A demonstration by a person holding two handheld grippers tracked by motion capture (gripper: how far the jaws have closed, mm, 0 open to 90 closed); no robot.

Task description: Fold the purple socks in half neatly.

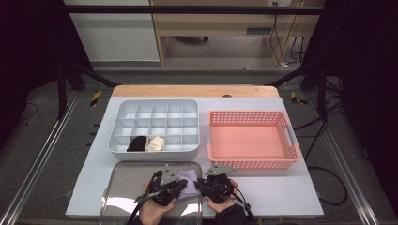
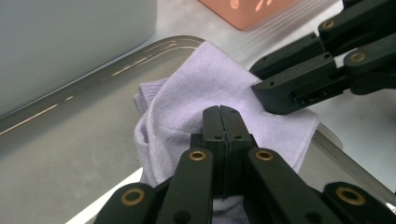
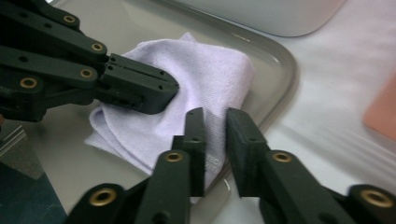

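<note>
Lilac cloth [image 2: 196, 98] on tray [image 1: 123, 180]: our left gripper [image 2: 220, 114] jaws pressed together over it; right gripper [image 3: 215, 128] jaws slightly apart, straddling cloth edge.

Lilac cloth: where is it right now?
High view: the lilac cloth lies at the right end of the metal tray, between the left gripper and right gripper.
</note>
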